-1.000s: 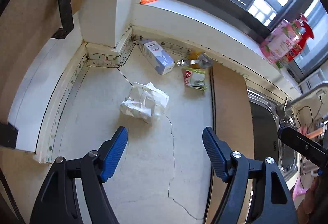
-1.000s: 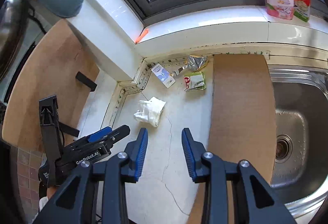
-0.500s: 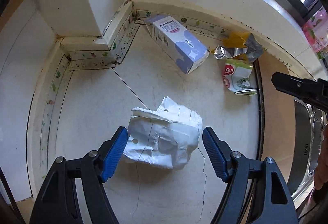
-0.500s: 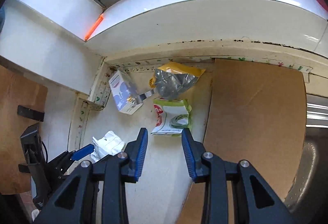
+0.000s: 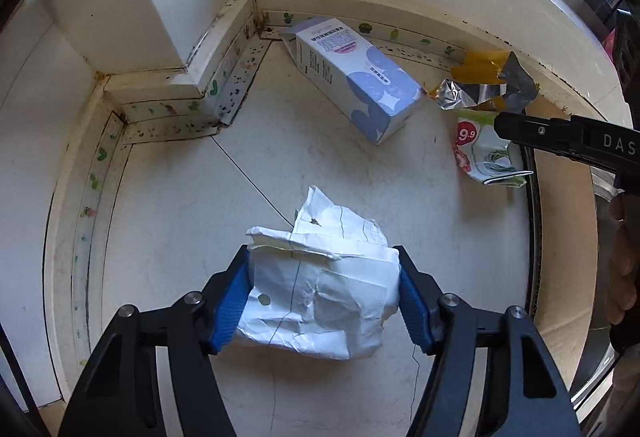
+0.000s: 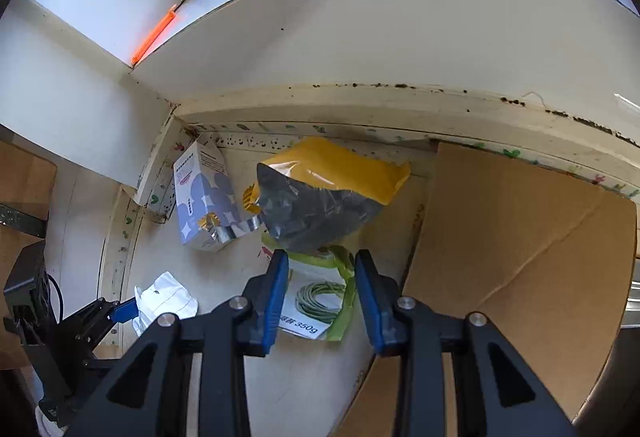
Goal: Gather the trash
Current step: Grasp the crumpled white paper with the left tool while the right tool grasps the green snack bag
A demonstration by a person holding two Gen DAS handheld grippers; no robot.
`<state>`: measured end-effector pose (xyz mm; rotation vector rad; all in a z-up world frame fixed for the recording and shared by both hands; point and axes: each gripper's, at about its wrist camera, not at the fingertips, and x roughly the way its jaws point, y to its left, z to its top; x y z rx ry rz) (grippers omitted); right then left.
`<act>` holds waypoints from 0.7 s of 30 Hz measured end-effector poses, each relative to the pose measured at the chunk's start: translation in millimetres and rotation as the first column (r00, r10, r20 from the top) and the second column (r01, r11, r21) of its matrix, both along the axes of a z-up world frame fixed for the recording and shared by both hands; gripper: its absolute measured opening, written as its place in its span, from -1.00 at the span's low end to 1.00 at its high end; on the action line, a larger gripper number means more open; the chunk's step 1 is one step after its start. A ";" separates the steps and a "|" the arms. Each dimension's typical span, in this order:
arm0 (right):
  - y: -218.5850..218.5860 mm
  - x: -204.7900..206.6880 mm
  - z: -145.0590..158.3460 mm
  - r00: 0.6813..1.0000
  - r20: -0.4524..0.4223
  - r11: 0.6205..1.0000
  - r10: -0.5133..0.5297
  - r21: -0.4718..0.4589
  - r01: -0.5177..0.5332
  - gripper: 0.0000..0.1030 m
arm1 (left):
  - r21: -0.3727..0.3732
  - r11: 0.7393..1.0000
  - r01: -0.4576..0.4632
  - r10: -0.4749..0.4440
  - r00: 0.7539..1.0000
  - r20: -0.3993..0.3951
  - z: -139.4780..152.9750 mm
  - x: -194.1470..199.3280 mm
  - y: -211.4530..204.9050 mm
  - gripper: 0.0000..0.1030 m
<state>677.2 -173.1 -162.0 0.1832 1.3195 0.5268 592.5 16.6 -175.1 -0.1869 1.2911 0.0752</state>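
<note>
Since half a second ago the left gripper (image 5: 323,295) has advanced, and its ribbed blue pads now touch both sides of the crumpled white paper wad (image 5: 320,285) at lower centre on the cracked pale stone counter (image 5: 168,197). The flat brown cardboard sheet (image 6: 516,237) fills the right view's right side. The glossy purple-and-white carton (image 5: 356,81) lies upper centre, beside the creased yellow-and-silver foil pouch (image 6: 328,193). The right gripper (image 6: 322,293) hangs open over the green-and-white plastic packet (image 6: 316,301).

Cracked off-white stone countertop (image 5: 328,165) meeting a cream tiled wall (image 6: 360,37); beside the countertop, a flat brown cardboard sheet (image 6: 520,237); above the wall, a sunlit white sill (image 6: 100,5).
</note>
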 end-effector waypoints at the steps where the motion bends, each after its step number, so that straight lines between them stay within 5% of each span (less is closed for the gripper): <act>1: 1.2 0.4 -1.4 1.000 0.005 1.000 0.009 -0.002 -0.009 -0.32 | -0.001 1.000 -0.004 0.004 1.000 0.001 -0.8 0.1 0.8 0.18; 15: 7.4 -10.6 0.2 0.992 0.091 0.996 0.091 -0.019 -0.089 -0.23 | -0.033 0.999 -0.040 0.041 0.999 0.033 -2.9 -16.5 19.8 0.04; 16: 10.2 -13.5 0.1 0.990 0.098 0.995 0.103 -0.023 -0.102 -0.27 | -0.033 0.999 -0.040 0.041 0.999 0.034 -1.7 -17.7 19.5 -0.02; 18: 17.2 -19.2 -2.8 0.989 0.084 0.992 0.125 -0.030 -0.122 -0.77 | -0.025 0.999 -0.047 0.048 0.998 0.040 1.6 -21.0 18.1 -0.09; 21: 21.5 -30.9 -3.5 0.987 0.073 0.990 0.143 -0.020 -0.142 -0.85 | -0.042 0.997 -0.064 0.066 0.997 0.042 3.5 -27.3 20.7 -0.18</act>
